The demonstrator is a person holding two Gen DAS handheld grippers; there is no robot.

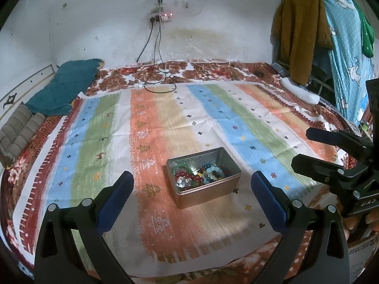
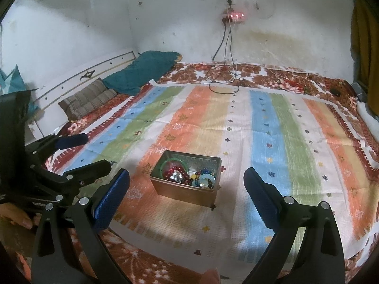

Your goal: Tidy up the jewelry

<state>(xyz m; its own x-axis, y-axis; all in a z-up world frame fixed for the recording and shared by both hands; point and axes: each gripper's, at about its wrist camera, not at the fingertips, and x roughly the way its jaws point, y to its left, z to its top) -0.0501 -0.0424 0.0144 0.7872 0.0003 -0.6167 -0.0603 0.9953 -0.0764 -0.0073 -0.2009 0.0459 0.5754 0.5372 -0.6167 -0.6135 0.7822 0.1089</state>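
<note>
Blue fingers (image 1: 268, 203) of the left gripper (image 1: 193, 196) sit closest to the left camera, spread wide apart with nothing between them; the right gripper (image 2: 187, 194) is spread wide and holds nothing too, and from the left camera it shows at about 3 o'clock; the tin box (image 1: 205, 177) stands on the striped cloth (image 1: 236, 127) just past both sets of tips, around 12 o'clock from each, not touched by either; inside it lie a green bangle (image 2: 173, 165), red beads (image 2: 176, 174) and blue beads (image 2: 206, 174), all piled close together; I think the beads could be tangled, so pulling one string may drag another out; the box looks light and the bed is soft, so a push on its wall could tip it and spill the beads; the two grippers are near each other, so they might bump if both reach in at once.
</note>
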